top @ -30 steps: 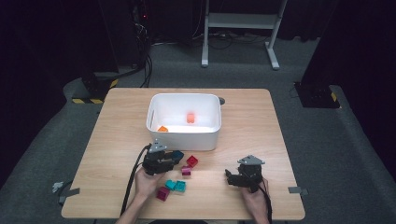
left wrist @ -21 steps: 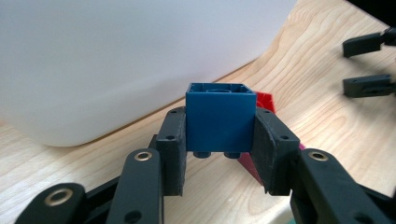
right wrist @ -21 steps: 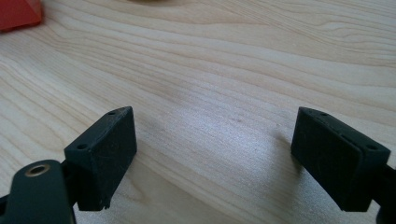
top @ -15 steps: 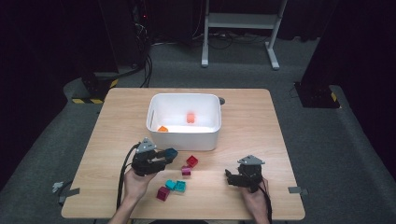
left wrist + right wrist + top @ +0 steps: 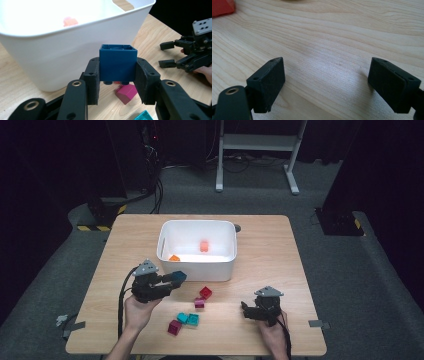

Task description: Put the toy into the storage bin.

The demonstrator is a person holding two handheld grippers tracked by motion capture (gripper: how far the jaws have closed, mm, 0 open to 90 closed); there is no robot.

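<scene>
My left gripper [image 5: 176,279] is shut on a dark blue brick [image 5: 178,276], held off the table just in front of the white bin [image 5: 197,266]. In the left gripper view the blue brick [image 5: 117,56] sits squarely between the two pads of that gripper [image 5: 117,68], studs downward, with the bin wall [image 5: 50,57] right behind it. My right gripper [image 5: 246,309] rests low over the table at the front right, open. In its own view the right gripper [image 5: 327,80] has bare wood between its jaws.
Two orange bricks [image 5: 204,246] [image 5: 174,258] lie inside the bin. Loose on the table between the hands are a red brick [image 5: 205,292], a small magenta brick [image 5: 199,303], teal bricks [image 5: 188,319] and another magenta brick [image 5: 174,327]. A red brick [image 5: 222,6] shows far left.
My left gripper has lifted the blue brick off the table and drifted a little to the left. The right gripper has stayed where it was.
</scene>
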